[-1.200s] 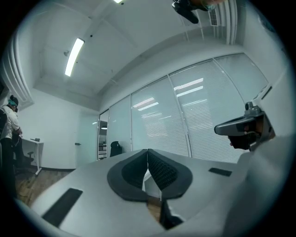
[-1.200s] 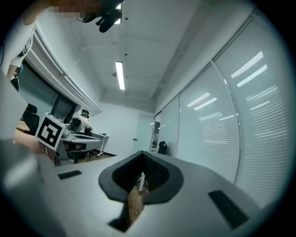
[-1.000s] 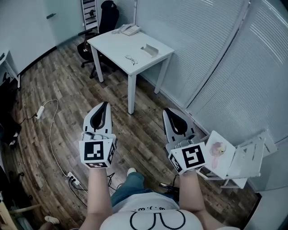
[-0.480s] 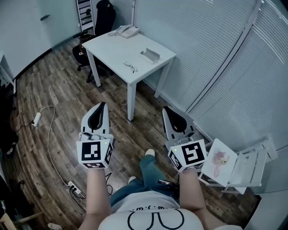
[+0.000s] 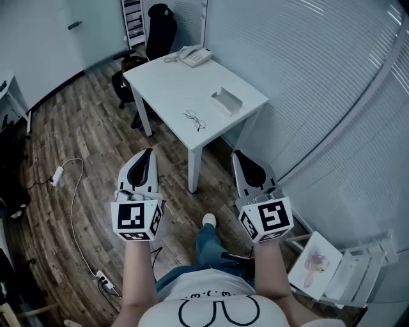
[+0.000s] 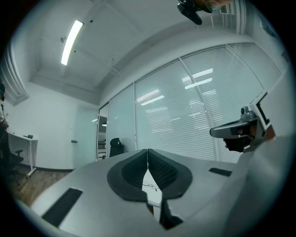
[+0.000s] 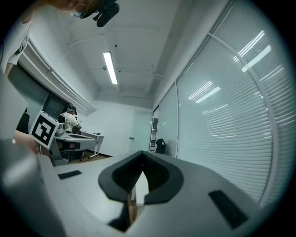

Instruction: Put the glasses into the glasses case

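The glasses (image 5: pixel 195 120) lie on the white table (image 5: pixel 166 80) ahead of me, thin-framed and folded open. The open glasses case (image 5: pixel 226 101), a pale shallow box, sits a little to their right. My left gripper (image 5: pixel 148 153) and right gripper (image 5: pixel 238 155) are held level over the wood floor, short of the table's near corner. Both are shut with nothing between the pads. In the left gripper view the glasses (image 6: pixel 150 186) show small through the gap below the closed left gripper (image 6: pixel 147 151). The right gripper (image 7: pixel 142 153) view shows closed tips and the table's edge beyond.
A desk phone (image 5: pixel 195 56) sits at the table's far end, with a black office chair (image 5: pixel 156 19) behind it. A cable and power strip (image 5: pixel 57 175) lie on the floor at left. A white folding chair (image 5: pixel 332 271) stands at lower right. Blinds line the wall on the right.
The person has walked forward, so the table with the glasses and case is nearer and larger. Both grippers stay shut and side by side.
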